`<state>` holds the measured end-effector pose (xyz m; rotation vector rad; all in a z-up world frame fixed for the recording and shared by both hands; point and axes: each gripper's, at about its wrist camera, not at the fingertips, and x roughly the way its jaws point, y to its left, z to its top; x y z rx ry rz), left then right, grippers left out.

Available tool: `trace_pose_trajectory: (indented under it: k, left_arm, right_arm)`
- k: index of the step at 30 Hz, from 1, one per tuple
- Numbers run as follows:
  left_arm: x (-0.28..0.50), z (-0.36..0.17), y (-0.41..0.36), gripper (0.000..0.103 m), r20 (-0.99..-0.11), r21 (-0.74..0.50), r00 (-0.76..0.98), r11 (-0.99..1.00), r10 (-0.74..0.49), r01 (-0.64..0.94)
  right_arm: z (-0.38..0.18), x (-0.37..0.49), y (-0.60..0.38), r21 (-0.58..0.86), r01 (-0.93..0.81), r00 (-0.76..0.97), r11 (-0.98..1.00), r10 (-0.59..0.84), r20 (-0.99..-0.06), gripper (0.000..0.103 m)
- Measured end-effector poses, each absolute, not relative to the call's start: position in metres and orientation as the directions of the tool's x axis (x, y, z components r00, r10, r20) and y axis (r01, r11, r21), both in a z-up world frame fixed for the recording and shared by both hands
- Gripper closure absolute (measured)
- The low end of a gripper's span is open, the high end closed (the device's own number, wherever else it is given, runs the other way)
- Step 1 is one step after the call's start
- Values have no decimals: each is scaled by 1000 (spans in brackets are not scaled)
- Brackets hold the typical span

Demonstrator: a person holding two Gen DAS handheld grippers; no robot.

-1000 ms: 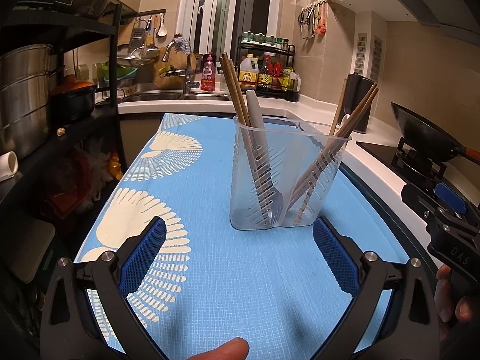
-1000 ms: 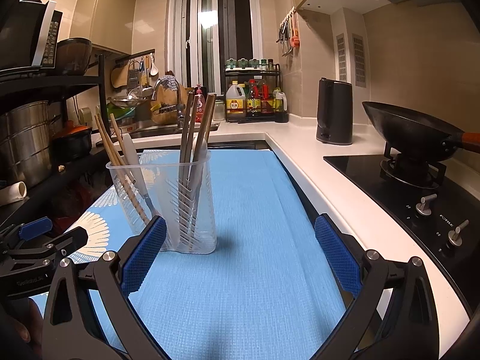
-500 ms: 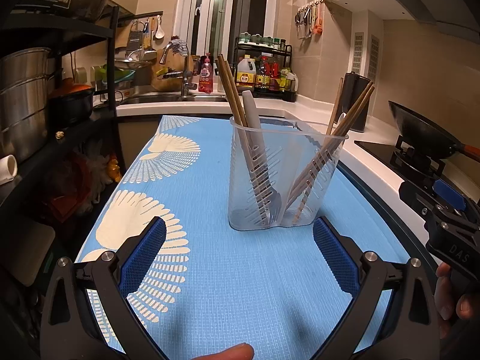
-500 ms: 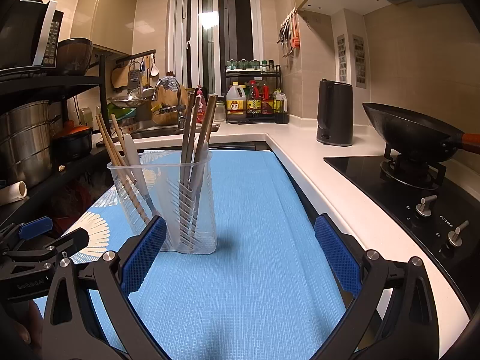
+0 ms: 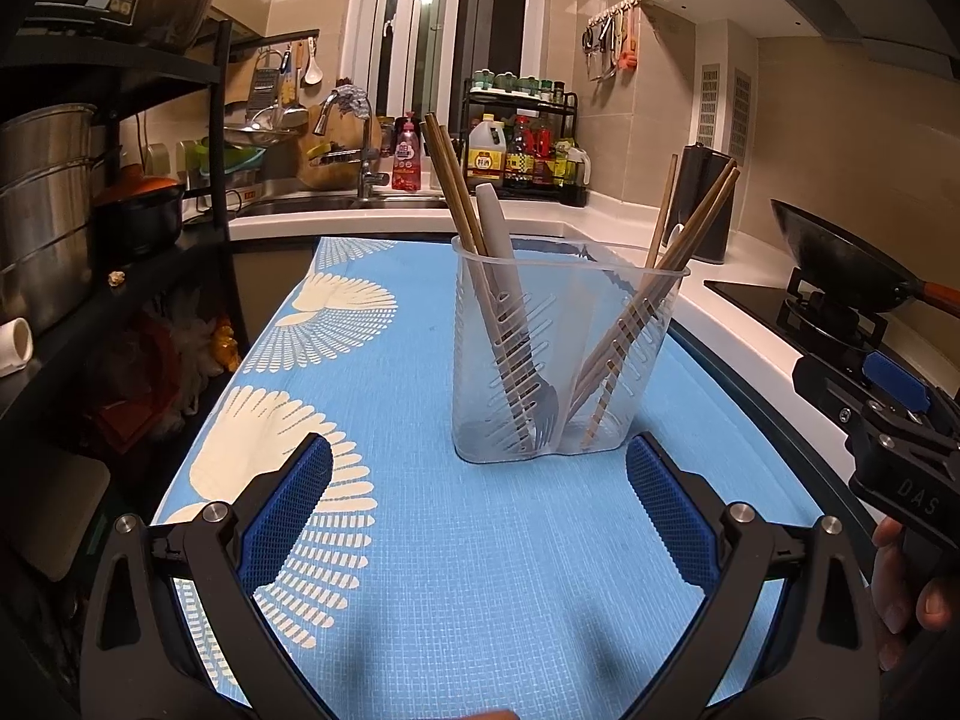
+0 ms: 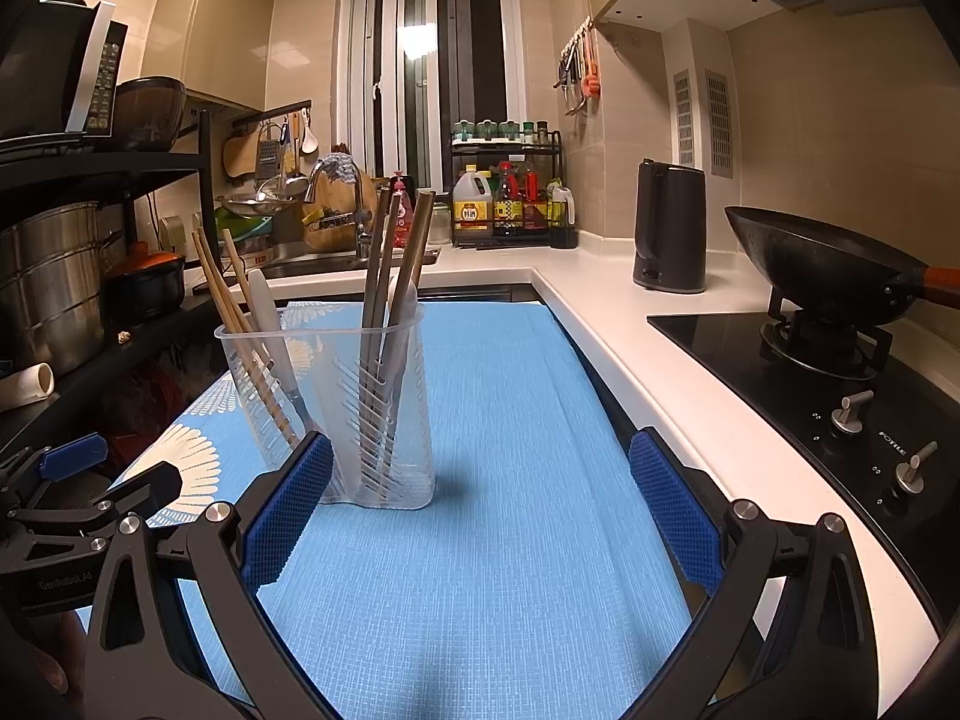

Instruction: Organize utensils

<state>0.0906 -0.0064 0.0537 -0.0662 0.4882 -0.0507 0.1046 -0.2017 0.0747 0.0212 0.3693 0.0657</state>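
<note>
A clear plastic utensil holder (image 5: 564, 354) stands upright on the blue mat (image 5: 420, 570). Its left half holds wooden chopsticks (image 5: 450, 180) and a white-handled fork (image 5: 543, 414). Its right half holds more chopsticks (image 5: 690, 222). My left gripper (image 5: 479, 501) is open and empty, just in front of the holder. In the right wrist view the holder (image 6: 336, 396) stands left of centre. My right gripper (image 6: 480, 504) is open and empty, with its left finger beside the holder's base. The left gripper's body (image 6: 72, 498) shows at the lower left.
A black wok (image 6: 822, 264) sits on the gas hob (image 6: 840, 396) at the right. A black kettle (image 6: 669, 225) stands on the white counter (image 6: 600, 300). The sink and tap (image 5: 360, 150) are at the back. A dark rack with pots (image 5: 54, 192) stands on the left.
Both grippers stay open and nearly still. The left wrist view has drifted slightly, so the holder sits a little lower-left in the frame.
</note>
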Motion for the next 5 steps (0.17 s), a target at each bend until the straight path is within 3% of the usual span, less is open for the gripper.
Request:
trace_pose_trajectory:
  k: [5]
  left_arm:
    - [92,52,-5,8,-476,-73,878,997,-58,26]
  right_arm:
    - [75,105,-202,32,-61,931,998,68,-359,6]
